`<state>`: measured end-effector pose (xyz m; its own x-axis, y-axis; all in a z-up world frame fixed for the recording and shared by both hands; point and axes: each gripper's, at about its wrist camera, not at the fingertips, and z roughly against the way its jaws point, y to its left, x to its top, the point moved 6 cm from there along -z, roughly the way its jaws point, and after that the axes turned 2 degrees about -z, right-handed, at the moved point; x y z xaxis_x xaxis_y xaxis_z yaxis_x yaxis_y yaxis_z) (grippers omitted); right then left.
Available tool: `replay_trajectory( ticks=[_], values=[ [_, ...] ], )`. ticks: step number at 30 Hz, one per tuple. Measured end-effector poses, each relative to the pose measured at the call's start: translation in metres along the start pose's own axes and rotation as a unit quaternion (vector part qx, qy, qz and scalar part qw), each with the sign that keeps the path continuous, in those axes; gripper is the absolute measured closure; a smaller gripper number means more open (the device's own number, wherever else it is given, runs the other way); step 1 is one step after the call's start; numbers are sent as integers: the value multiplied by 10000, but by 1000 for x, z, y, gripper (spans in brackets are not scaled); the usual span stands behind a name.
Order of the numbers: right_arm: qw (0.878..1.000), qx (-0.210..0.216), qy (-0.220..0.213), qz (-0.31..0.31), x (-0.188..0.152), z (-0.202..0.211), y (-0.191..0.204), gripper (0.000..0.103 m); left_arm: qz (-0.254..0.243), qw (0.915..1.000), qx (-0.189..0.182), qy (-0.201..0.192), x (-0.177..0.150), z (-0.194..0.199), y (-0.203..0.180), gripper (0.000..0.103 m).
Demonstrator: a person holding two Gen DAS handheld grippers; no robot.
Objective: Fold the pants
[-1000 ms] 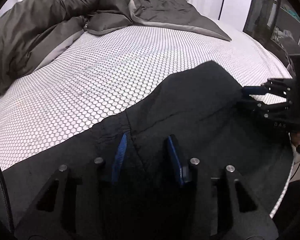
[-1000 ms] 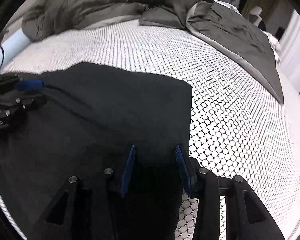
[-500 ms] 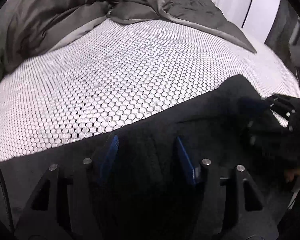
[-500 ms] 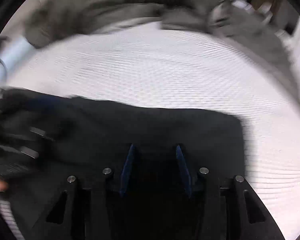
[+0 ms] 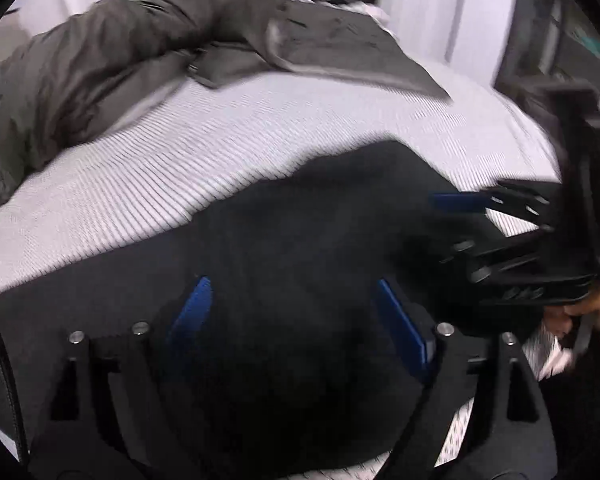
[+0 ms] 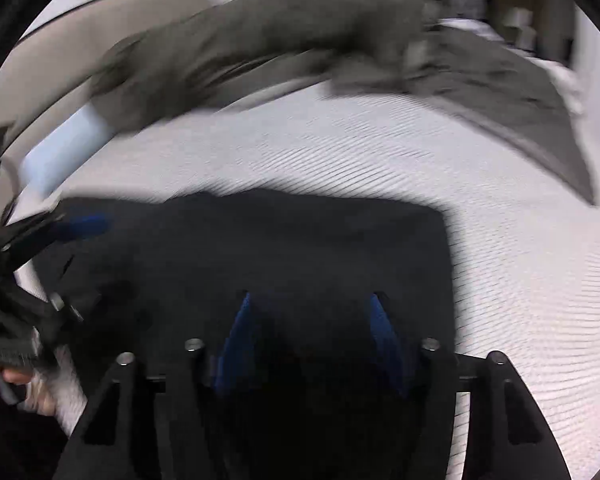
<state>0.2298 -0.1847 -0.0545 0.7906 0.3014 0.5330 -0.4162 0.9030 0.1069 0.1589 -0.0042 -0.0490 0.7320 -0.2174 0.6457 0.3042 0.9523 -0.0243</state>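
Black pants (image 5: pixel 320 220) lie folded on the white honeycomb-patterned mattress (image 5: pixel 180 168), seen in both blurred views. My left gripper (image 5: pixel 296 312) hovers over their near part, its jaws opening wide; dark fabric shows between the blue pads (image 5: pixel 192 308), which do not press on it. My right gripper (image 6: pixel 312 328) is above the pants (image 6: pixel 300 248) near their right edge, jaws opening, its pads clear of the cloth. Each gripper also shows in the other's view: the right gripper (image 5: pixel 460 228) and the left gripper (image 6: pixel 68 264), both with fingers apart.
A crumpled grey duvet (image 5: pixel 120 60) covers the far part of the bed. A pale blue pillow (image 6: pixel 60 152) lies at the back left. A person's hand (image 5: pixel 588 312) holds the right gripper's handle. Bare mattress (image 6: pixel 520 280) stretches right of the pants.
Both grippers' jaws have spread much wider. Both have moved over the pants, and the pictures have gone blurred. The pants now show as a shorter, more compact dark shape.
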Motion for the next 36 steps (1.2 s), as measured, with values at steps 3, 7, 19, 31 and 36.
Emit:
replay_trajectory(
  ticks=[3, 7, 19, 31, 36],
  values=[
    [9926, -846, 617, 613, -31, -26, 3, 41, -365, 9971, 447, 502, -28, -25, -2, 22],
    [9888, -1401, 456, 250, -39, 1, -47, 41, 325, 9987, 17, 389, -38, -21, 24, 18],
    [9842, 488, -149, -1697, -86, 69, -127, 41, 256, 9978, -101, -598, -5, 22, -14, 17],
    [9932, 146, 46, -1153, -113, 67, -119, 52, 302, 9979, 477, 309, -30, 1, 35, 16],
    [9936, 235, -603, -925, -89, 85, -94, 52, 503, 9981, 368, 26, -29, 28, 58, 16]
  ],
)
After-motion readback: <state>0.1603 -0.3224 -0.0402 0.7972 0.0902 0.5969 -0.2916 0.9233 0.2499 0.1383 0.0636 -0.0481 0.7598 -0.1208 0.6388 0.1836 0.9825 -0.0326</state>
